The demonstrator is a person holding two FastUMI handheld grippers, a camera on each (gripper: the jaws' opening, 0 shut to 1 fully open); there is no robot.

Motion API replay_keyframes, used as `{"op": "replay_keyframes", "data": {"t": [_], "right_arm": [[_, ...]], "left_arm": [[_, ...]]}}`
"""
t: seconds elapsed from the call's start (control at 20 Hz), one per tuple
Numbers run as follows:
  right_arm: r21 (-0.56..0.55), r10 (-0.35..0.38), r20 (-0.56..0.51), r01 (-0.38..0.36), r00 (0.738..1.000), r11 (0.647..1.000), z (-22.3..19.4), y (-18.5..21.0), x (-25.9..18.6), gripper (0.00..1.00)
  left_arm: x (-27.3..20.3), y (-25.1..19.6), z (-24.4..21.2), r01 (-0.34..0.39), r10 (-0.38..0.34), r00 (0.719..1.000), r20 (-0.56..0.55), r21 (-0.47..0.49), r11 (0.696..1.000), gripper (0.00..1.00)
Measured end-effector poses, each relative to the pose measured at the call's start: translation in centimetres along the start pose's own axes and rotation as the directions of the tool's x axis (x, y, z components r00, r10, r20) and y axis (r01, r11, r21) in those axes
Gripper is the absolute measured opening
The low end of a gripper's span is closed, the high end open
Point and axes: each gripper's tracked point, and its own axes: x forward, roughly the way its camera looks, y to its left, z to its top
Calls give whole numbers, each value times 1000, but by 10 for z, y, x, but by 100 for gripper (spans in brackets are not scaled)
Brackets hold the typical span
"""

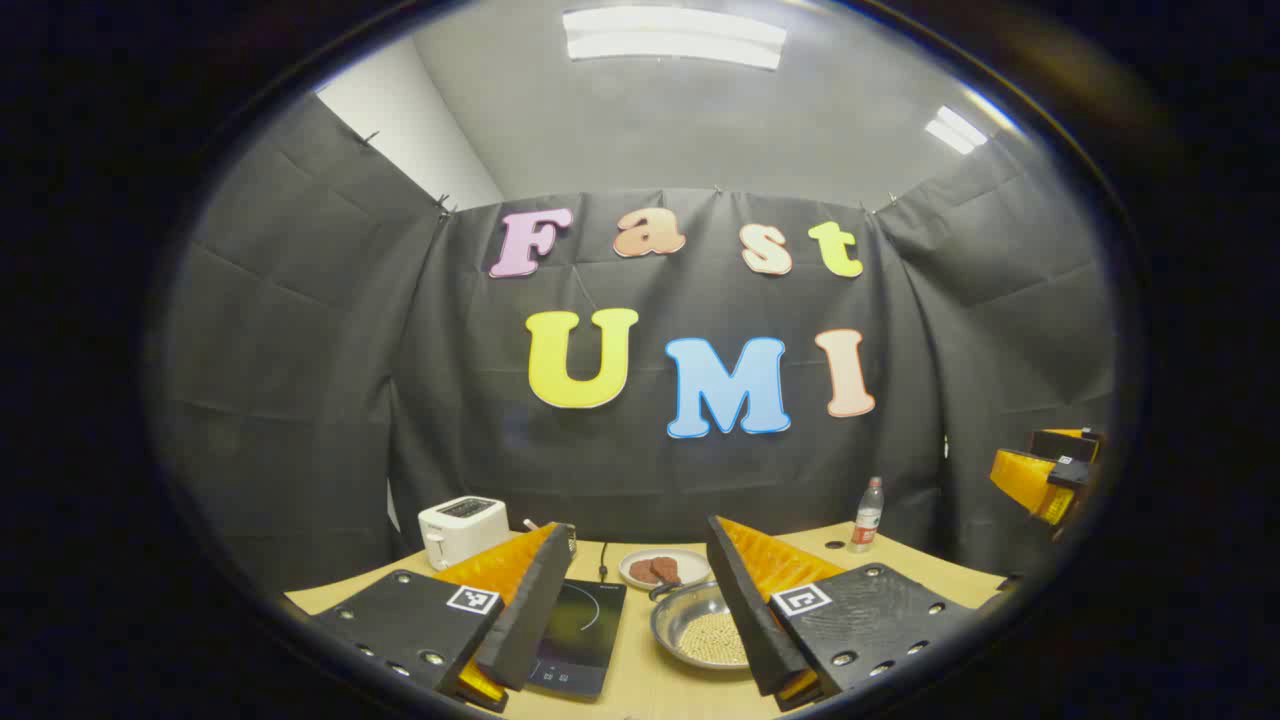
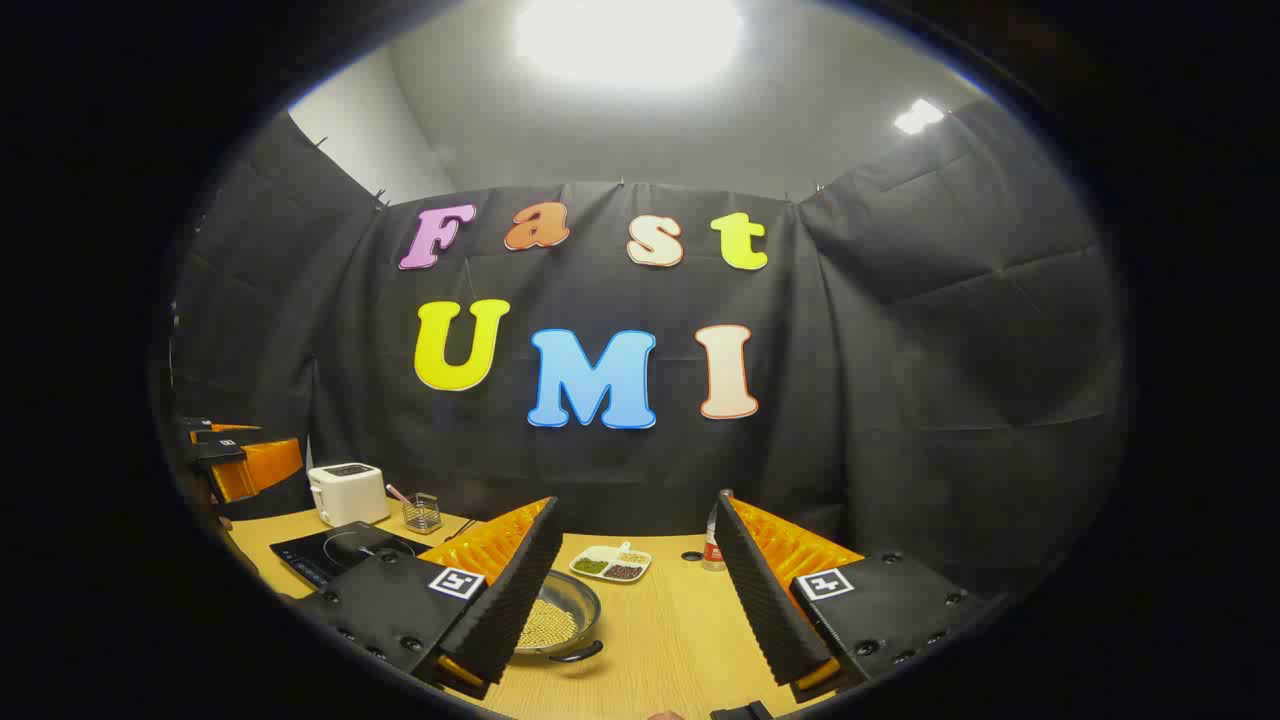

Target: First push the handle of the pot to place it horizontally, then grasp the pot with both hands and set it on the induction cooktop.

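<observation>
Your left gripper (image 1: 630, 610) is held above the wooden surface (image 1: 640, 690), and its fingers (image 1: 535, 610) stand wide apart with nothing between them. Between them, lower down, you see the induction cooktop (image 1: 580, 640) lying flat on the surface and, just to its right, the pot (image 1: 705, 630), a shallow metal pan with small pale grains inside. The pot stands on the surface beside the cooktop, not on it. Its dark handle (image 1: 665, 590) points toward a small plate (image 1: 665, 568) with brown pieces behind it. A white toaster (image 1: 462, 530) stands at the far left, and a bottle (image 1: 866, 516) at the far right near the wall. At the right edge of this view your other gripper (image 1: 1050, 470) is held up in the air.

Your right gripper (image 2: 635, 590) is also wide open and holds nothing. In its view the pot (image 2: 560, 625) is partly hidden behind the left finger. Behind the pot there is a divided dish (image 2: 610, 565) with green and dark contents. A small glass holder (image 2: 422, 512) stands beside the toaster.
</observation>
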Motion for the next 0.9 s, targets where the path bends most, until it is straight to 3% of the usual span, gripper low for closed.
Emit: {"op": "replay_keyframes", "data": {"t": [0.9], "right_arm": [[-3,10,-3,-10,1000,1000,5,9,-14,96]], "left_arm": [[-18,3,8,9,-10,1000,25,31,999,83]]}}
